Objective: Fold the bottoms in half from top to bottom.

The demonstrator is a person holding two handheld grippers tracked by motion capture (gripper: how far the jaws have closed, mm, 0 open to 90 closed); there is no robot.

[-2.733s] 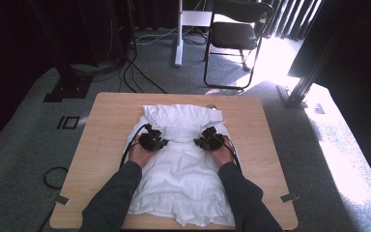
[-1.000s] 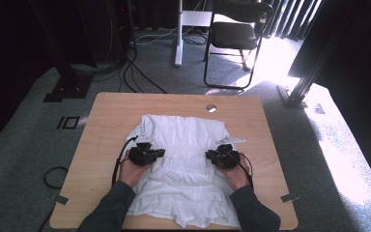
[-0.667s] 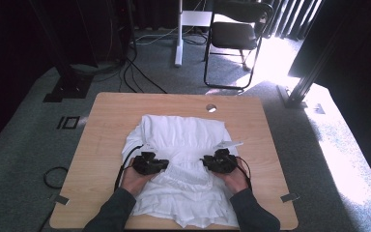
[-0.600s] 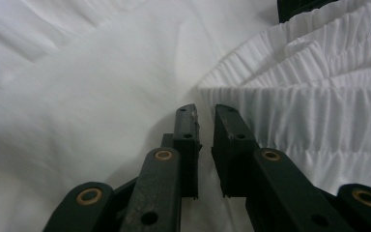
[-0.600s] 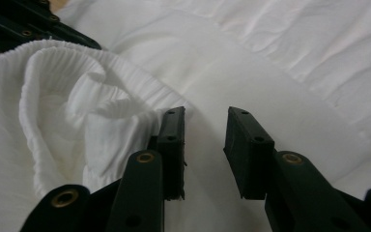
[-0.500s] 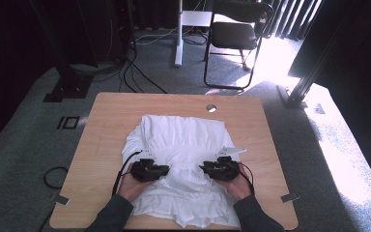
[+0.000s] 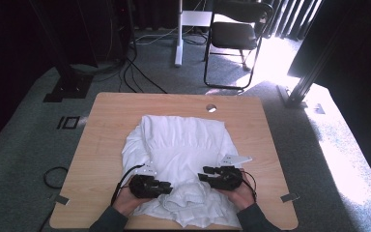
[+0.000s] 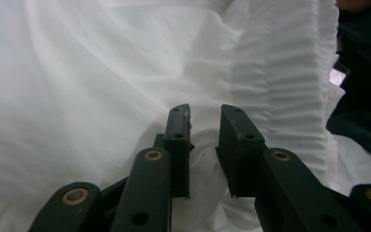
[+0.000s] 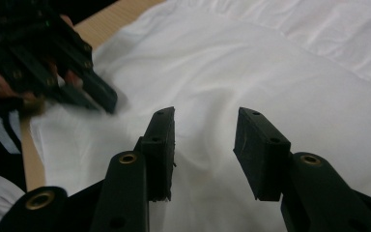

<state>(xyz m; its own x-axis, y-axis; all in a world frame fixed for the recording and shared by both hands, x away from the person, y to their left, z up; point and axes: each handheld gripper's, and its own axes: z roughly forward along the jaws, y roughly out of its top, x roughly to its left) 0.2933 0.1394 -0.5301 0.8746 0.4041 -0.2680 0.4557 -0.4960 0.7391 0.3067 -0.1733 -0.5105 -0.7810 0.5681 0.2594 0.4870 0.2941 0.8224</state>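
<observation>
1. The wooden table is the biggest thing here.
2. A white dress lies spread over the middle of the table, bunched up at the person's edge.
3. The left gripper rests on the dress near that bunched part. Its jaws have just been opening; they stand a little apart, with a cloth fold rising between them.
4. The right gripper faces it across the bunch. Its jaws have been opening too, wider, over loose cloth.

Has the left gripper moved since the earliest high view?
Yes. The left gripper has come back over the white garment toward the table's near edge.
</observation>
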